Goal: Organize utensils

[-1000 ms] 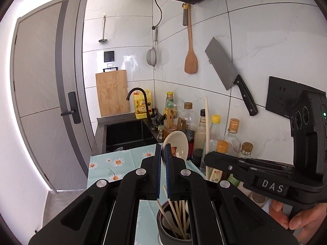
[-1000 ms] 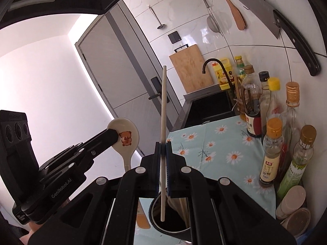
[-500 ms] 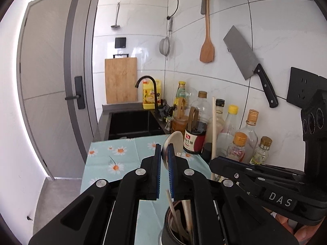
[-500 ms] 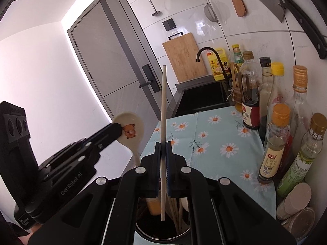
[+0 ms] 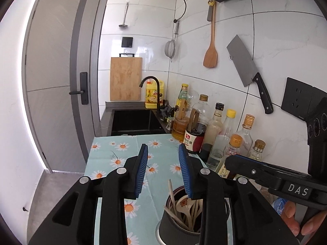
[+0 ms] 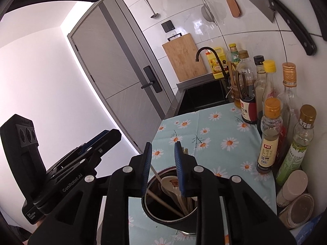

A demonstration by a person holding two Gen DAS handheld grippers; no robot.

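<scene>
A dark round utensil holder [image 6: 169, 210] stands on the daisy tablecloth, just below both grippers; it also shows in the left wrist view [image 5: 179, 224]. In it lie a white spoon with a bear print [image 6: 170, 182], a pale chopstick [image 6: 163, 194] leaning across the opening, and several wooden sticks [image 5: 192, 210]. My left gripper [image 5: 163, 170] is open and empty above the holder. My right gripper [image 6: 162, 168] is open and empty right over the holder's mouth.
A row of sauce and oil bottles [image 6: 269, 134] lines the wall on the right, with jars [image 6: 292, 185] in front. A black sink [image 5: 134, 122] with a tap lies beyond the tablecloth [image 5: 122, 149]. A cleaver [image 5: 245, 69], a wooden spatula and a strainer hang on the tiles.
My left gripper has opened and let go of the bear spoon, my right has opened and let go of the chopstick. Both now lie in the holder.
</scene>
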